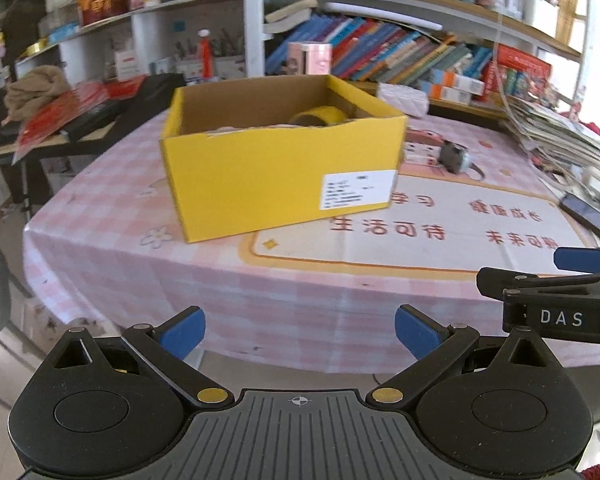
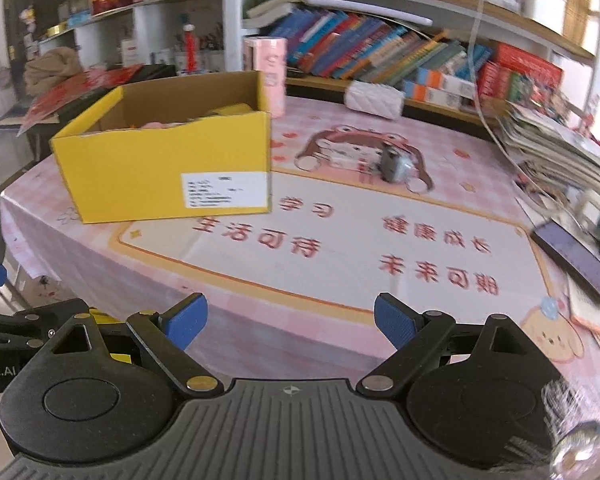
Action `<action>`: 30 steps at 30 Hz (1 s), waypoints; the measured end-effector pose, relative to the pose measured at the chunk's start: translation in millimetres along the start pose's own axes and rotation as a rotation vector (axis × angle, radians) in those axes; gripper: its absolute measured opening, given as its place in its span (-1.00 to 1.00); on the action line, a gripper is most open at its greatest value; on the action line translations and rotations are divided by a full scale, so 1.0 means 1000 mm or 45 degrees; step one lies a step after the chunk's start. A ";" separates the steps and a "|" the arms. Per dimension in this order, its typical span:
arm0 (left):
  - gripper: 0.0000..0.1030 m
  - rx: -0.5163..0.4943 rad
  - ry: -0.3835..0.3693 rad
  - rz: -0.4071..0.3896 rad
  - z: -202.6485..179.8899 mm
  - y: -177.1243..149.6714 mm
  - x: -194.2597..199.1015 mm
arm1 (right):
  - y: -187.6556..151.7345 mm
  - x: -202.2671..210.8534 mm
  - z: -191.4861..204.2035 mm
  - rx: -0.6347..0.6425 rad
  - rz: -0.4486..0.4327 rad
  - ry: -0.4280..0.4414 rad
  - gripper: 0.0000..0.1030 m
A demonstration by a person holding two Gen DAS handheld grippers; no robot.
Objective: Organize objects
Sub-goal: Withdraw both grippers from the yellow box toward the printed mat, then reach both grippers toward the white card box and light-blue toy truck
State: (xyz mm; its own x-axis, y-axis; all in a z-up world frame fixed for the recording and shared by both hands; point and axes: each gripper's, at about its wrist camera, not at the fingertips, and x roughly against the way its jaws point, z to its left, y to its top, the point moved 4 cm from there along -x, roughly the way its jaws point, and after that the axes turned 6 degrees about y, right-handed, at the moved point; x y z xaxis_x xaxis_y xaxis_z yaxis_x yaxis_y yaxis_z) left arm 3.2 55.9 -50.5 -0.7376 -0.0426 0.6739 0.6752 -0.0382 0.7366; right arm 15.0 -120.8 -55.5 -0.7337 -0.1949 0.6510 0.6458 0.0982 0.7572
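Hovering with both grippers spread wide and empty, I judge the small grey object (image 2: 394, 166) ahead-right of my right gripper (image 2: 291, 322), nearer than my left gripper (image 1: 300, 332), yellow box (image 2: 168, 168) ahead-left.

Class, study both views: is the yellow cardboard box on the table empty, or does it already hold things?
Not empty. The yellow box has no lid on, and a yellow tape roll and something pinkish show above its front wall. What else lies inside cannot be told.
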 end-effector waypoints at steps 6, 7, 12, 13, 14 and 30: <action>0.98 -0.050 -0.077 -0.011 -0.019 0.006 -0.004 | -0.005 0.007 -0.020 -0.063 0.015 -0.064 0.75; 0.98 -0.060 -0.088 -0.012 -0.023 0.007 -0.005 | -0.006 0.008 -0.024 -0.073 0.015 -0.077 0.75; 0.98 -0.114 -0.155 -0.024 -0.042 0.014 -0.010 | -0.009 0.013 -0.041 -0.127 0.019 -0.138 0.75; 0.98 -0.122 -0.166 -0.026 -0.046 0.016 -0.010 | -0.010 0.014 -0.044 -0.139 0.019 -0.150 0.75; 0.98 -0.131 -0.176 -0.028 -0.049 0.017 -0.012 | -0.010 0.015 -0.048 -0.150 0.018 -0.161 0.75; 0.98 -0.186 -0.228 -0.022 -0.098 0.046 -0.039 | 0.007 0.003 -0.099 -0.200 0.017 -0.208 0.75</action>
State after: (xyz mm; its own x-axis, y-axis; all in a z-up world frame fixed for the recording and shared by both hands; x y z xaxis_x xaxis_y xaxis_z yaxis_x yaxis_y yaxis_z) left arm 63.1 -41.6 -48.5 -0.7292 0.1370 0.6705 0.6468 -0.1820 0.7406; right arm 38.4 -217.7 -53.2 -0.7411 -0.0330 0.6706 0.6713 -0.0562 0.7391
